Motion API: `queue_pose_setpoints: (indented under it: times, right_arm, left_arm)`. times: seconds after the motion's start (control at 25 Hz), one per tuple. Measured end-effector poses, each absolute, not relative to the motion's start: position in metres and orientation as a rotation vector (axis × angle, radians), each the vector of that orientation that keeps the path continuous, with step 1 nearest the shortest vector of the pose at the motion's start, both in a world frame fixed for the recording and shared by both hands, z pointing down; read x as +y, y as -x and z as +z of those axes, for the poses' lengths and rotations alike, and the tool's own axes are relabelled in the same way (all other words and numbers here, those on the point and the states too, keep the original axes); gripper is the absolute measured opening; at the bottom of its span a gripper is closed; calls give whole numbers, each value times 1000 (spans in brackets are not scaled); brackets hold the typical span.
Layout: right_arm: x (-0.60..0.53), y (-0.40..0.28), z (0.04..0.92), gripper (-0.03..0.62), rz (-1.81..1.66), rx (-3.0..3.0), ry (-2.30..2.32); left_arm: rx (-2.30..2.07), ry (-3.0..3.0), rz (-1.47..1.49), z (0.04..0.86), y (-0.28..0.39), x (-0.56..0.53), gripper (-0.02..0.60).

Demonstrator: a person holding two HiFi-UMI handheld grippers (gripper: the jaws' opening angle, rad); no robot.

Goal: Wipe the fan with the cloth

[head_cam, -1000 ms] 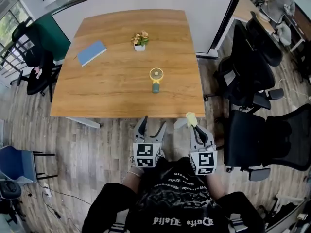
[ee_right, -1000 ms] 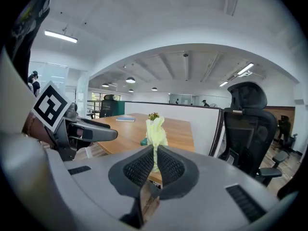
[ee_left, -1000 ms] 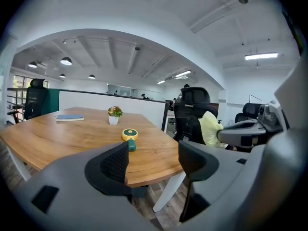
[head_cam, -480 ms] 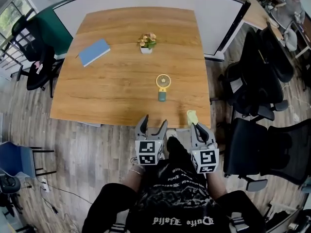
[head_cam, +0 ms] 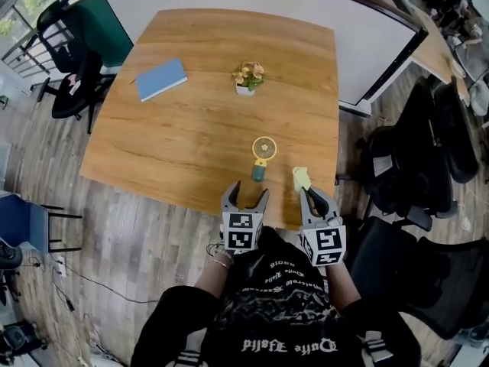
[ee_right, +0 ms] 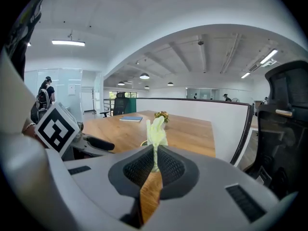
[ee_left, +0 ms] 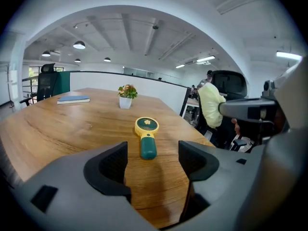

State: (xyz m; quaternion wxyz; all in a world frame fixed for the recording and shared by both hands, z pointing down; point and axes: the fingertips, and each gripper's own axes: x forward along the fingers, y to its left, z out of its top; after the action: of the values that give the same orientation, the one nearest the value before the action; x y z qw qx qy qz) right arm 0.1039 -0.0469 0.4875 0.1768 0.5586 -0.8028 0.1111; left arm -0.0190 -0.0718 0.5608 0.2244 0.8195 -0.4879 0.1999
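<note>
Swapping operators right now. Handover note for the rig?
Left gripper: jaws apart, empty, at the near edge of the wooden table, facing the small yellow-and-green handheld fan.
Right gripper: jaws shut on the pale yellow cloth, which sticks up from them.
The fan lies flat, handle toward the person.
Done: cloth gripped. Left: reach the fan, wipe it.

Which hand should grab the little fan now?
Probably the left gripper: its jaws are open and empty, with the fan lying straight ahead. The right gripper is shut on the cloth.
</note>
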Motion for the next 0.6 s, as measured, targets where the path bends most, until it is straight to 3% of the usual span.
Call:
queue_pose_setpoints:
  times: [0.6]
  right_arm:
    - [-123, -100, 515, 32, 349, -2401, -1241]
  left_arm:
    - [-1390, -2044, 869, 631, -7, -121, 342]
